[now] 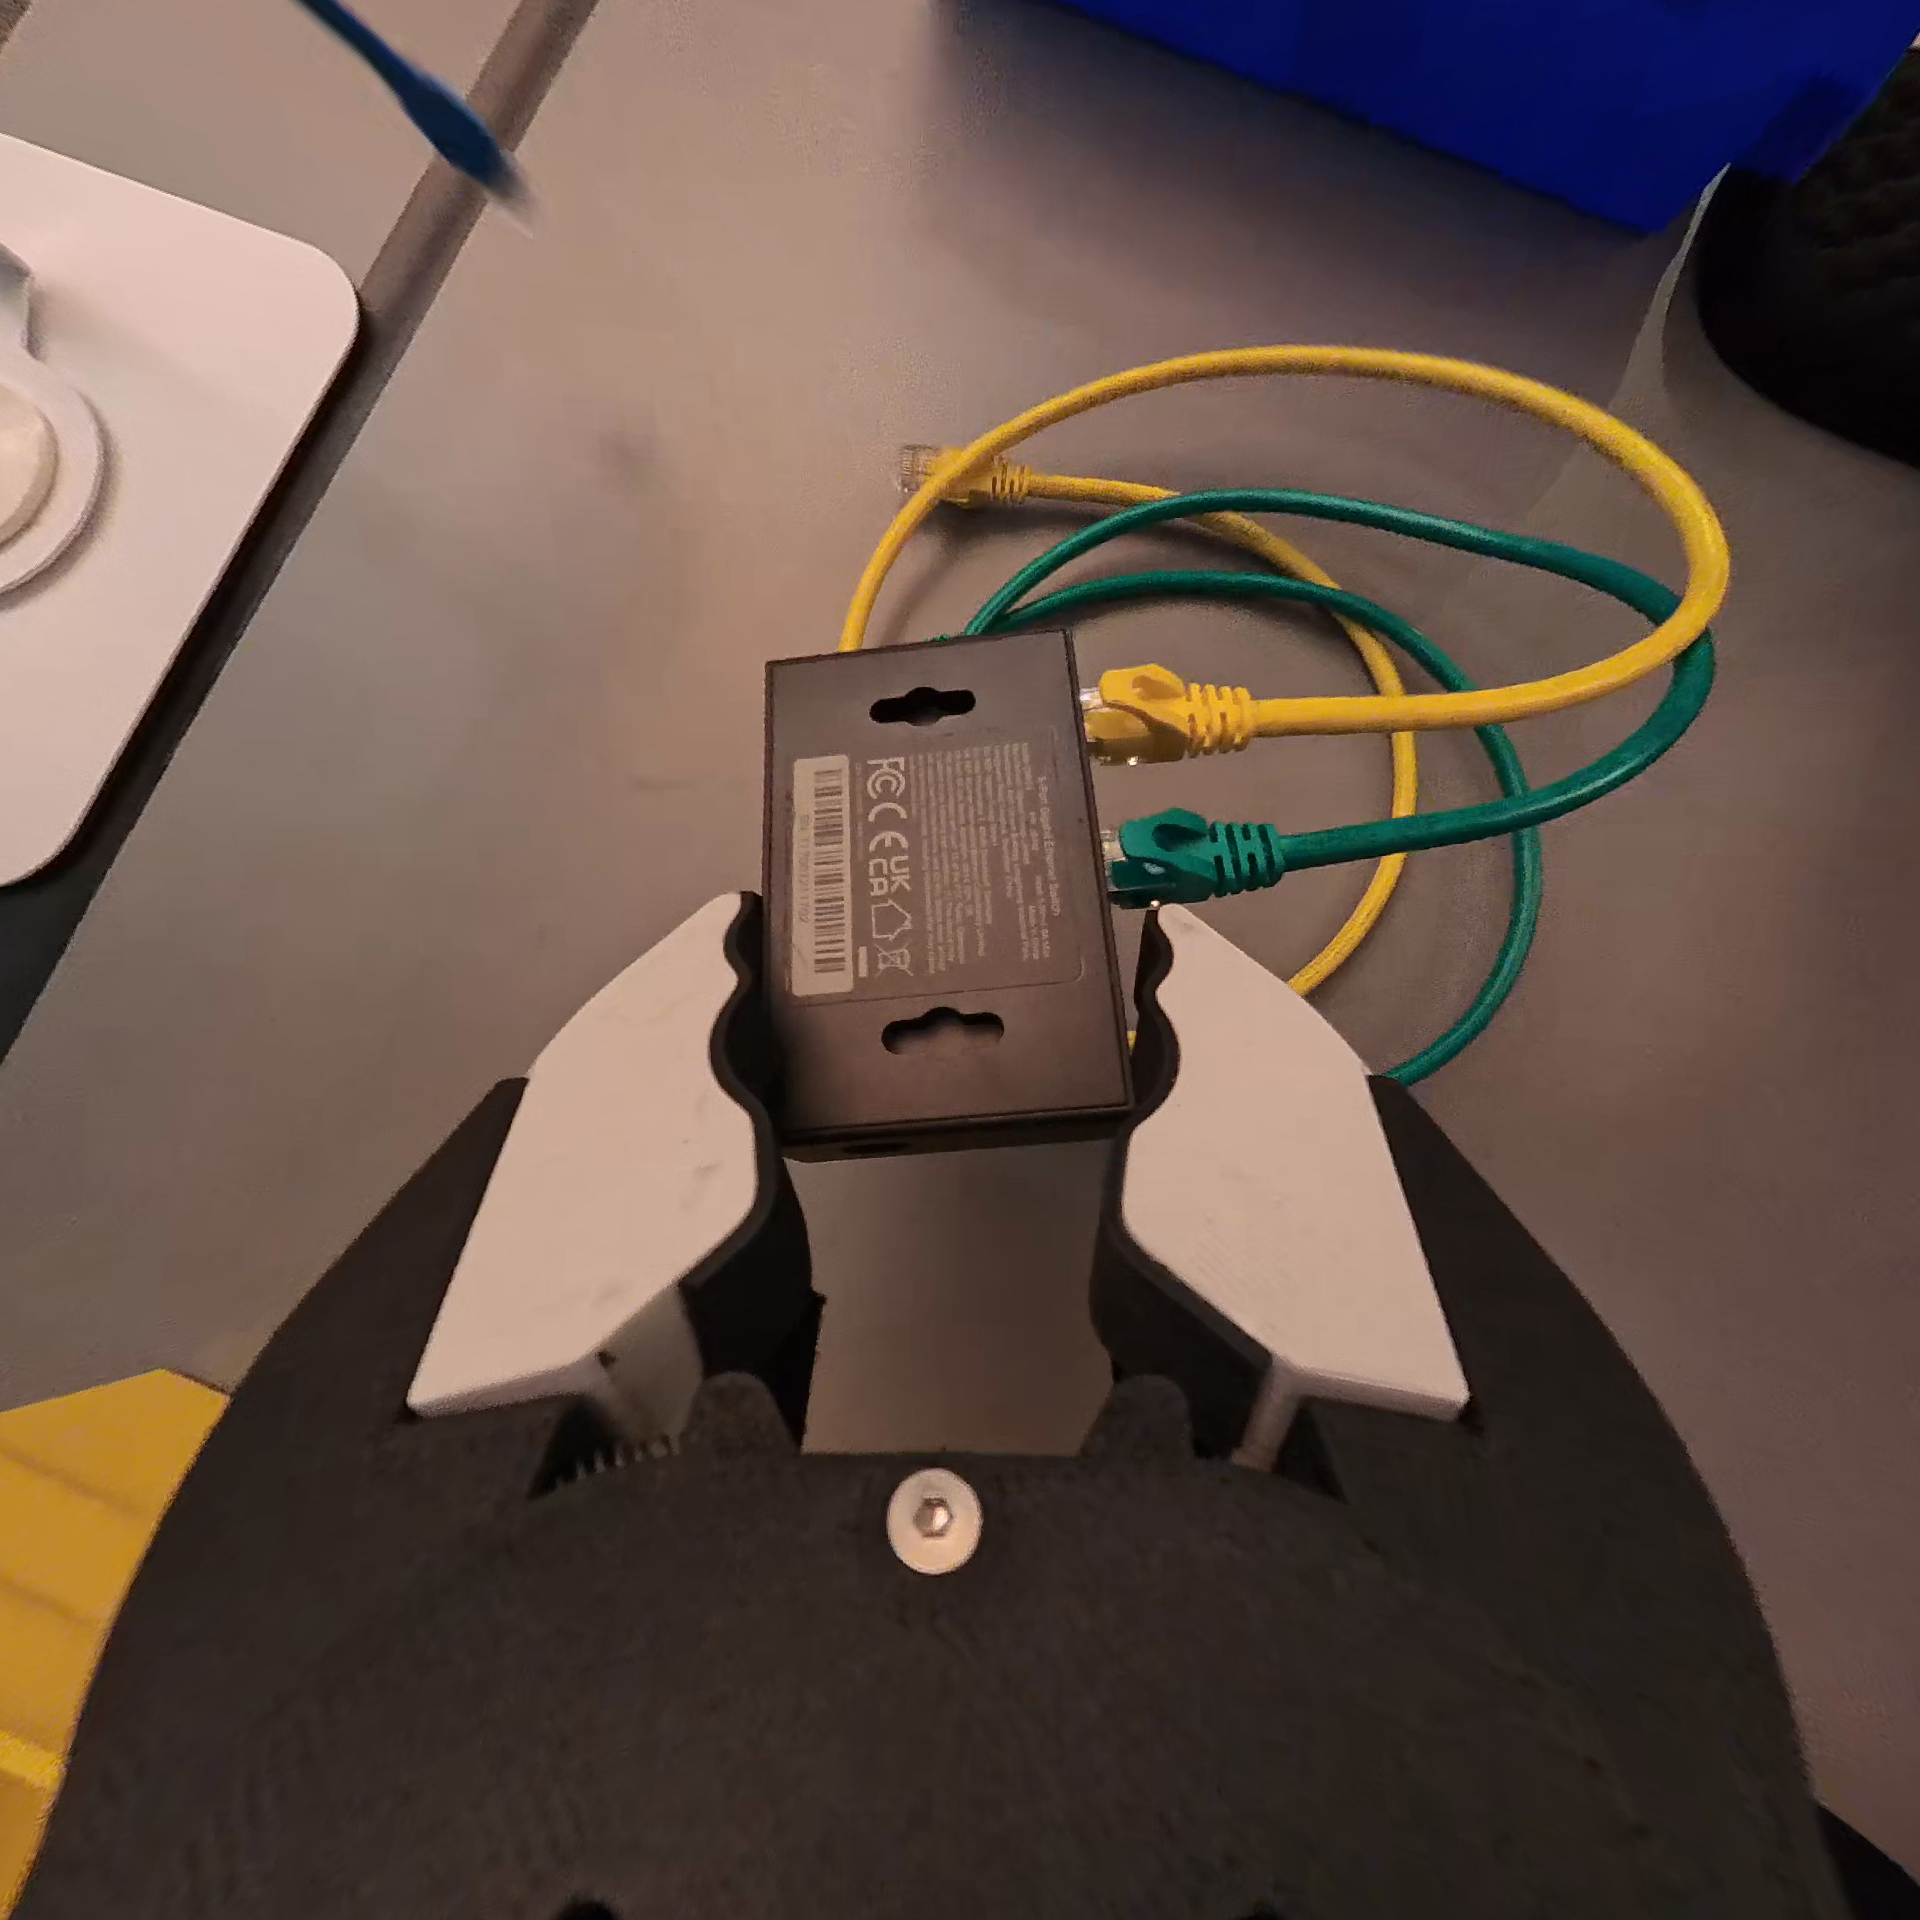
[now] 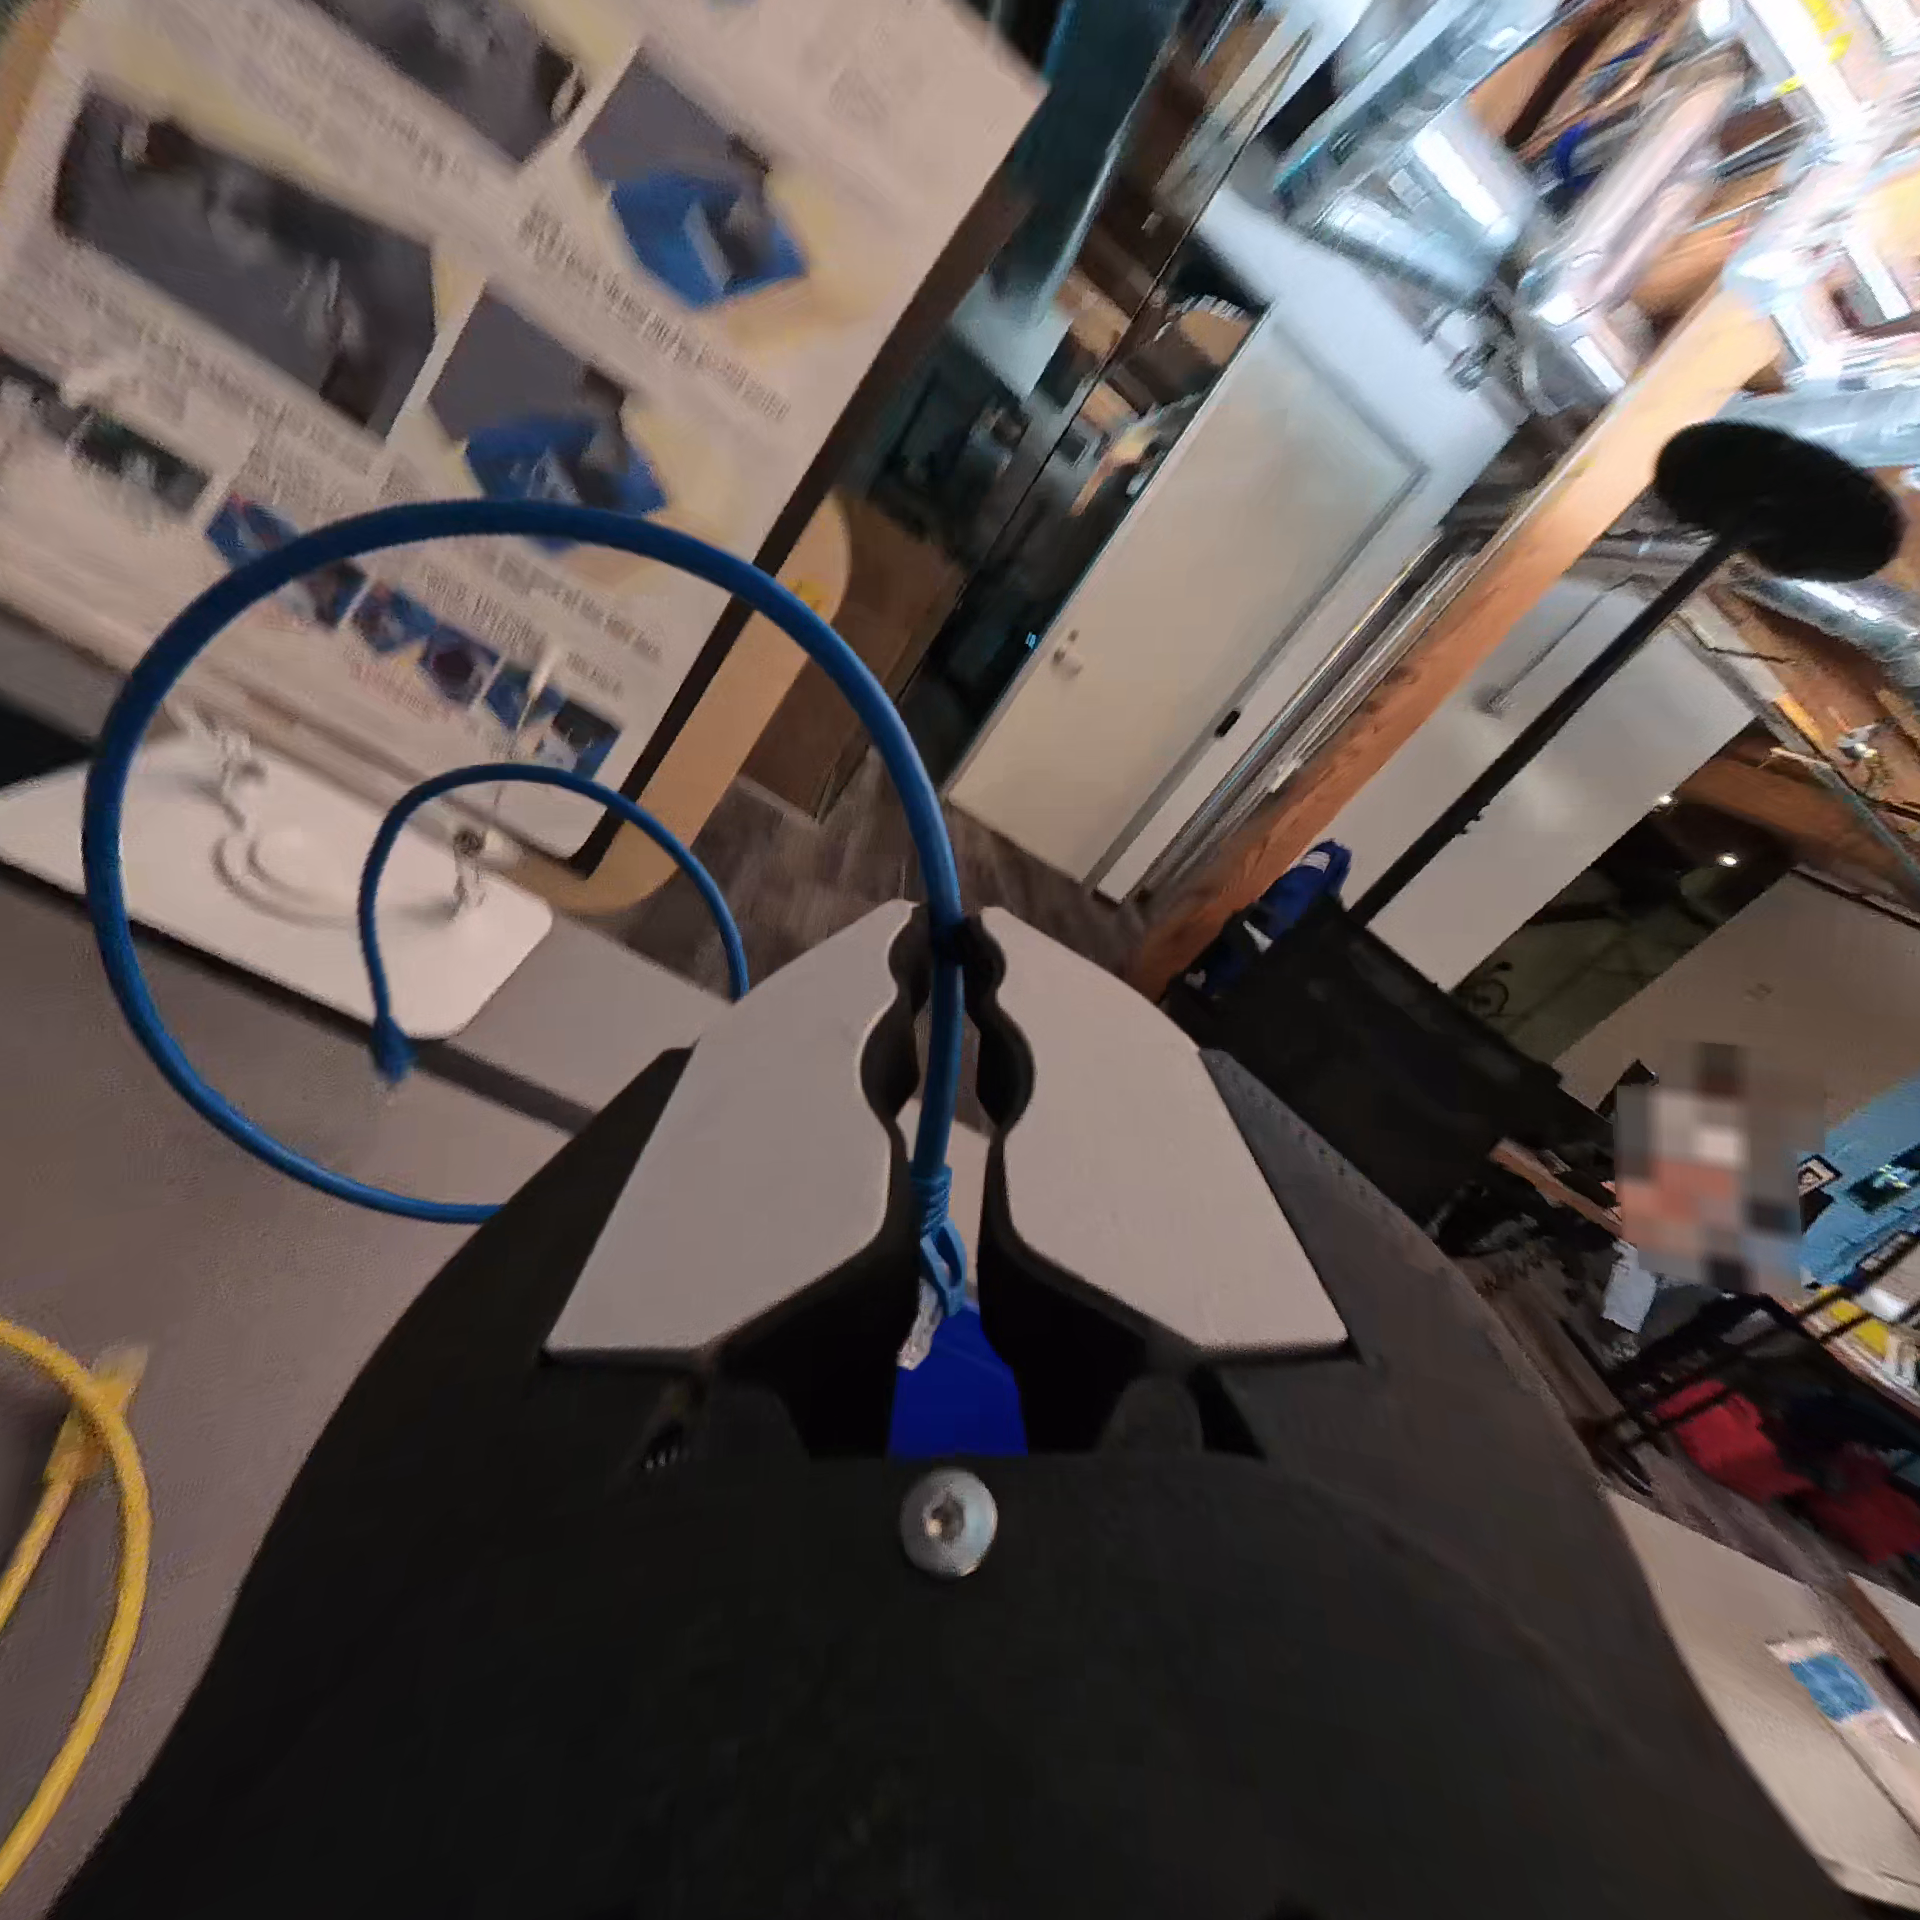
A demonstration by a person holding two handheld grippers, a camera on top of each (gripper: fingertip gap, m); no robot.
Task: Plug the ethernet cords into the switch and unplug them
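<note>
In the left wrist view my left gripper (image 1: 945,914) is shut on the black switch (image 1: 935,883), which lies label side up on the grey table. A yellow cord (image 1: 1455,707) and a green cord (image 1: 1434,831) are plugged into its right side and loop on the table behind it. The yellow cord's free plug (image 1: 935,468) lies beyond the switch. In the right wrist view my right gripper (image 2: 948,925) is shut on a blue cord (image 2: 312,561), held up in the air. Its plug (image 2: 930,1288) hangs back between the fingers. A blurred blue plug (image 1: 457,135) shows at the left view's top left.
A white stand base (image 1: 156,468) sits at the table's left, also in the right view (image 2: 312,894). A blue bin (image 1: 1507,83) stands at the back. A yellow object (image 1: 73,1507) is at the lower left. A poster board (image 2: 416,312) stands behind the table. The gap from one gripper's tips to the other's is roughly 35 cm.
</note>
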